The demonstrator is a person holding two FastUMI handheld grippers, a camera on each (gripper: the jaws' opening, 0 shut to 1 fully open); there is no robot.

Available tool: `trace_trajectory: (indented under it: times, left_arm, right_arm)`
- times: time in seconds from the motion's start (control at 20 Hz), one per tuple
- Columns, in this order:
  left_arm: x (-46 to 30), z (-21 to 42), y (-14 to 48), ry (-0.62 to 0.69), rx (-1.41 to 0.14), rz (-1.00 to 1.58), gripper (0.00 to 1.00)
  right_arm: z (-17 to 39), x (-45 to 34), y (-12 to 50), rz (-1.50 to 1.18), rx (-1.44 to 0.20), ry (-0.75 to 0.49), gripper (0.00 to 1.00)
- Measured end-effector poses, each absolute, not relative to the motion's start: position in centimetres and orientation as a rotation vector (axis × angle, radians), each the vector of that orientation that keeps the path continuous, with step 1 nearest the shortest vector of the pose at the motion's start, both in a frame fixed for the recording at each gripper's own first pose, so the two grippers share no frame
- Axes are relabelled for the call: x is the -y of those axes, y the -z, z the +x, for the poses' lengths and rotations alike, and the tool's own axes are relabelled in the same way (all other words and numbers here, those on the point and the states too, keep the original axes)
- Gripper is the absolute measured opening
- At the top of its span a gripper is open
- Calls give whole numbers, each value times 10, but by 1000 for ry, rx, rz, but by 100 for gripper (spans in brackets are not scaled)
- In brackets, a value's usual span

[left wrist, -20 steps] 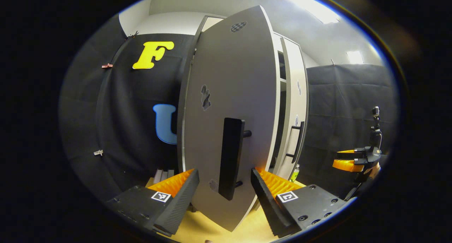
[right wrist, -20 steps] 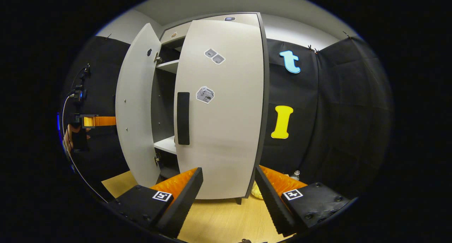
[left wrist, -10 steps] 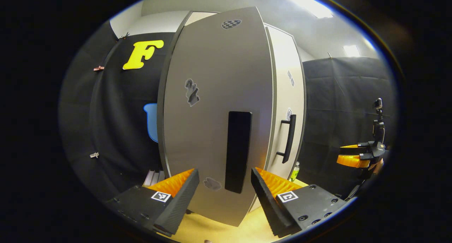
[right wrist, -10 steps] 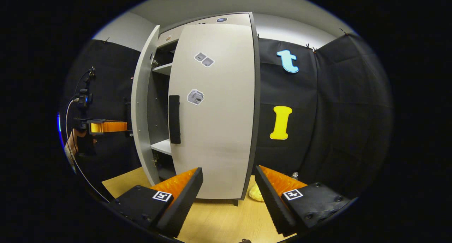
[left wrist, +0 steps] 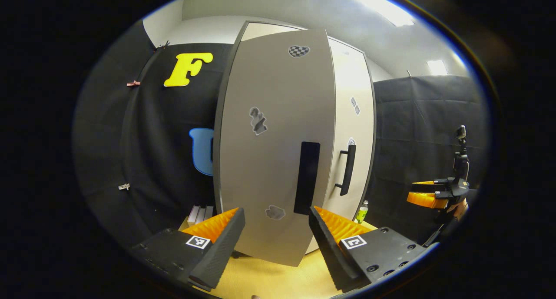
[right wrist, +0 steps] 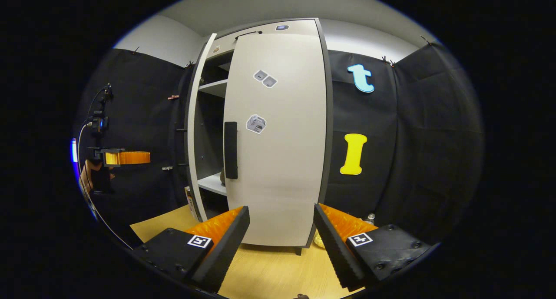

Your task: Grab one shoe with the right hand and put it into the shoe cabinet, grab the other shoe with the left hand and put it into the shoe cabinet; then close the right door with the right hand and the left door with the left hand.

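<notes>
The tall pale shoe cabinet (left wrist: 347,94) stands ahead on the wooden floor. In the left gripper view its left door (left wrist: 269,151) faces me, with a black handle (left wrist: 306,177), just beyond my open left gripper (left wrist: 276,242), which holds nothing. The right door (right wrist: 282,160) lies shut, its handle (right wrist: 230,150) ahead of my open, empty right gripper (right wrist: 281,242). In the right gripper view the left door (right wrist: 196,129) shows edge-on, still ajar, with shelves (right wrist: 213,184) in the gap. A small dark shape (right wrist: 222,177) sits on the lower shelf; I cannot tell if it is a shoe.
A green bottle (left wrist: 362,212) stands by the cabinet's right side, on the wood floor (right wrist: 269,273). A camera on a stand (left wrist: 461,155) is at the booth's edge. The left gripper (right wrist: 124,157), held by a hand (right wrist: 87,177), is off to the left in the right gripper view.
The left door has swung from wide open to nearly shut. My left gripper has drawn back from its handle. The right door has stayed shut.
</notes>
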State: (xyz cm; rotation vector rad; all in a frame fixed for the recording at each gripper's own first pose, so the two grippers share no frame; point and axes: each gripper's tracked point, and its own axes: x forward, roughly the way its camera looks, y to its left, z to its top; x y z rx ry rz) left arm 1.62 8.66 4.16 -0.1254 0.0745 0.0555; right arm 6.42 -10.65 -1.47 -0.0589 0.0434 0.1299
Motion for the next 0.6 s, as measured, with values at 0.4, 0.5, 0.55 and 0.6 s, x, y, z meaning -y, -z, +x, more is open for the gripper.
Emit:
trace_trajectory:
  times: [0.4,0.5,0.55,0.6]
  left_arm:
    - [-98,-13,-34,-45,-86,-160,94]
    - [-96,-15,-36,-36,-84,-155,94]
    - [-92,-15,-36,-28,-82,-154,94]
    - [-89,-14,-36,-17,-79,-157,94]
  right_arm:
    - [53,71,14,-70,-41,-150,98]
    - [51,65,14,-63,-39,-151,98]
    - [50,63,14,-63,-39,-152,98]
    - [50,61,14,-64,-39,-152,98]
